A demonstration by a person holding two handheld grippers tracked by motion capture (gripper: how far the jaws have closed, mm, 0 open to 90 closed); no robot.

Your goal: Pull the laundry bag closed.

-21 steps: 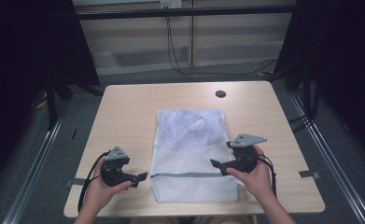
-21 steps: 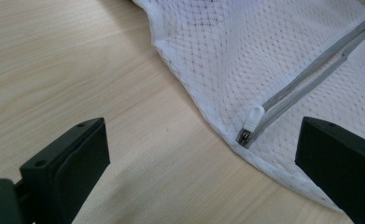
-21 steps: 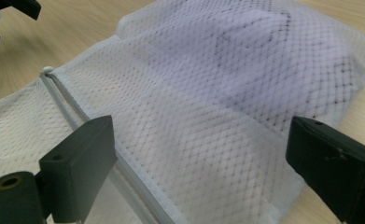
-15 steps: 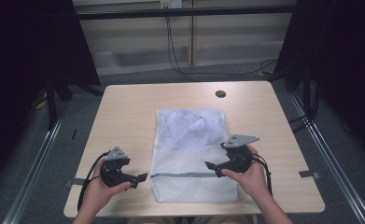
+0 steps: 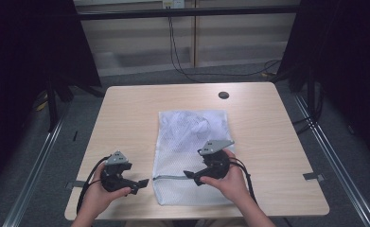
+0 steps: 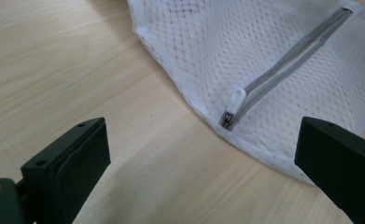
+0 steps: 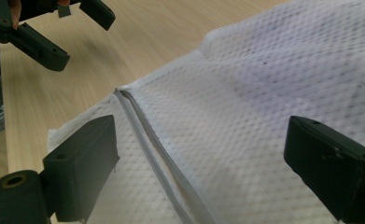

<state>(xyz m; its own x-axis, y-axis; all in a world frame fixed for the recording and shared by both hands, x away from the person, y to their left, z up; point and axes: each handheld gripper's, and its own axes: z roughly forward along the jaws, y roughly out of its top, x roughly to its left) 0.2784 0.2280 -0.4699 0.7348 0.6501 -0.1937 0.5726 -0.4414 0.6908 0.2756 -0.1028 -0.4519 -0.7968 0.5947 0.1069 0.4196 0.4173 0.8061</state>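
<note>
A white mesh laundry bag (image 5: 192,156) is spread flat beneath the right gripper (image 5: 190,176), whose jaws are spread wide over the grey zipper (image 7: 145,149). The left gripper (image 6: 203,154), likewise released, is faced by the zipper pull (image 6: 234,103) (just ahead). The pull should be pinched squarely while the fabric is pinned.

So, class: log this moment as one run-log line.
left gripper: open, beside mesh bag | right gripper: open, above zipper | nothing gripped

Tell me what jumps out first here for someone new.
A white mesh laundry bag lies flat mid-table, its grey zipper running across near the person's edge. The right tongs hover open over the bag by the zipper; the left tongs wait open over bare wood beside the zipper pull.
</note>
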